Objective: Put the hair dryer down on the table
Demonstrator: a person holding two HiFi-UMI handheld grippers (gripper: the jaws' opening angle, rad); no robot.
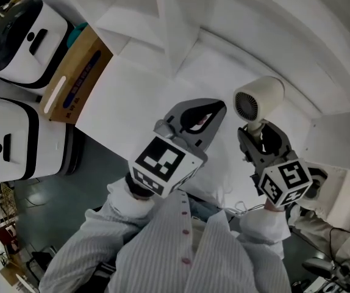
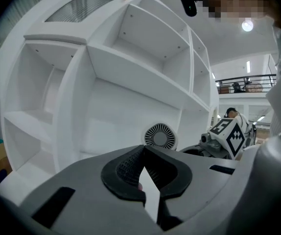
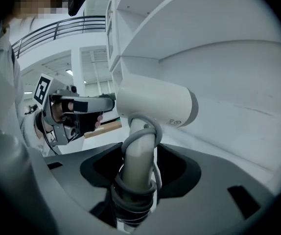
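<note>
Hair dryer [image 1: 257,99]: up in the air over the white table [image 1: 132,96], not resting on it. Pinched at the cord-wrapped handle by the right gripper [image 3: 138,177], one jaw closed on either side, barrel level above them. Round rear grille turned toward the left gripper [image 1: 211,113], just beside it. That gripper pressed together at the tips.

Beyond both, a white shelf unit [image 2: 130,67] of open compartments, all white inside where they show. At the table's left edge, a long cardboard box [image 1: 80,72], with something teal [image 1: 76,34] showing at its far end; whether in the box or behind it, cannot tell. Next to the box, two white appliances [image 1: 25,38] with black trim, well apart from the dryer.
</note>
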